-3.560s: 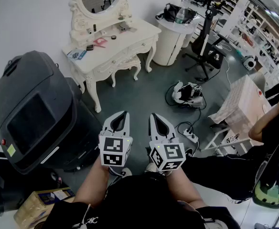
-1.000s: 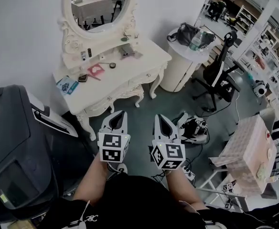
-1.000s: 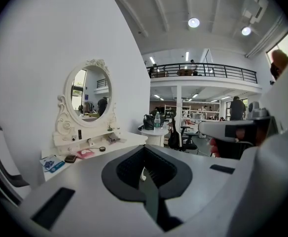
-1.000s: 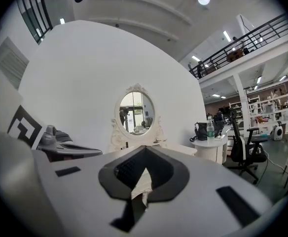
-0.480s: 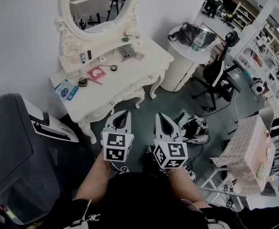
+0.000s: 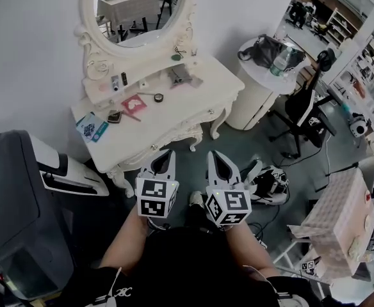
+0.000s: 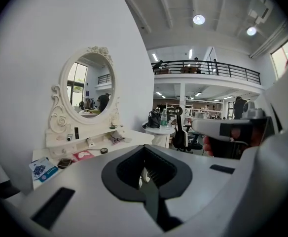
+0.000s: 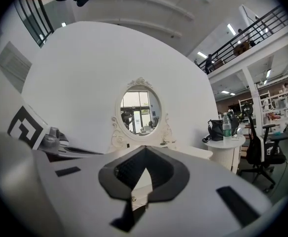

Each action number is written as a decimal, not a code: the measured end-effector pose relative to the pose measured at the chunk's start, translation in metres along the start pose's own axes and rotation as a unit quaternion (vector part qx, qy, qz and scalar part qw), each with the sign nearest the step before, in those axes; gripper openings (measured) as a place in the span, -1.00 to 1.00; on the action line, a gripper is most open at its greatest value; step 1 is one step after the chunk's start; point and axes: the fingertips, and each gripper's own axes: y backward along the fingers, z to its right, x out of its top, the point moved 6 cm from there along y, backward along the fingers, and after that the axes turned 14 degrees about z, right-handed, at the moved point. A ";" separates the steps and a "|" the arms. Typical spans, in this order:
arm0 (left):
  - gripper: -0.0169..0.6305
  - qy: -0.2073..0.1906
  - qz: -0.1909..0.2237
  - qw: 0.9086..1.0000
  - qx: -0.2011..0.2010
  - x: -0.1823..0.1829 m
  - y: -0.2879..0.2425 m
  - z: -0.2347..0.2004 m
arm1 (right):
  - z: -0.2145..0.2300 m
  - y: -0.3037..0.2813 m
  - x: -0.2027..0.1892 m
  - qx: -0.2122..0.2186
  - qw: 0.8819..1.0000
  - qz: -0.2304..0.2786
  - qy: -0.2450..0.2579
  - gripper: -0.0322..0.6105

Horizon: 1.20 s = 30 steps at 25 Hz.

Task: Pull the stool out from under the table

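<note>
The stool (image 6: 186,137) is tucked under the white dressing table (image 6: 174,110). Only its carved cream rail and one curled leg show below the table's scalloped front edge. The left gripper (image 6: 164,153) and right gripper (image 6: 216,155) are side by side just short of that edge, each with its jaws pressed together and nothing between them.

A strip of bare grey-green floor (image 6: 235,147) runs in front of the table. A bulky dark machine (image 6: 17,203) crowds it on the left, and a tangle of cables (image 6: 270,183) lies to the right, with a black office chair (image 6: 302,110) beyond.

The table is glossy and ornate, with an oval mirror (image 6: 136,8) in a scrolled frame. A plain round side table (image 6: 259,88) stands beside it.

Compared with a few seconds ago the table is much nearer, and both grippers have closed in on its front edge
</note>
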 end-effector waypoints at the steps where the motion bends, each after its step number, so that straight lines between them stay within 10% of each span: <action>1: -0.93 0.001 0.001 1.000 0.003 0.001 -0.008 -0.001 | 0.005 -0.008 -0.003 0.007 1.000 -0.001 -0.003 -0.88; 14: -0.93 -0.027 -0.045 0.998 0.022 -0.007 -0.169 0.017 | 0.130 -0.111 -0.022 0.061 0.997 -0.018 -0.044 -0.88; 25: -0.93 -0.016 -0.126 0.992 -0.009 -0.077 -0.254 0.044 | 0.238 -0.117 -0.123 -0.018 0.985 -0.120 -0.121 -0.88; 30: -0.93 -0.014 -0.175 0.983 -0.059 -0.128 -0.277 0.052 | 0.262 -0.112 -0.193 -0.081 0.955 -0.199 -0.206 -0.88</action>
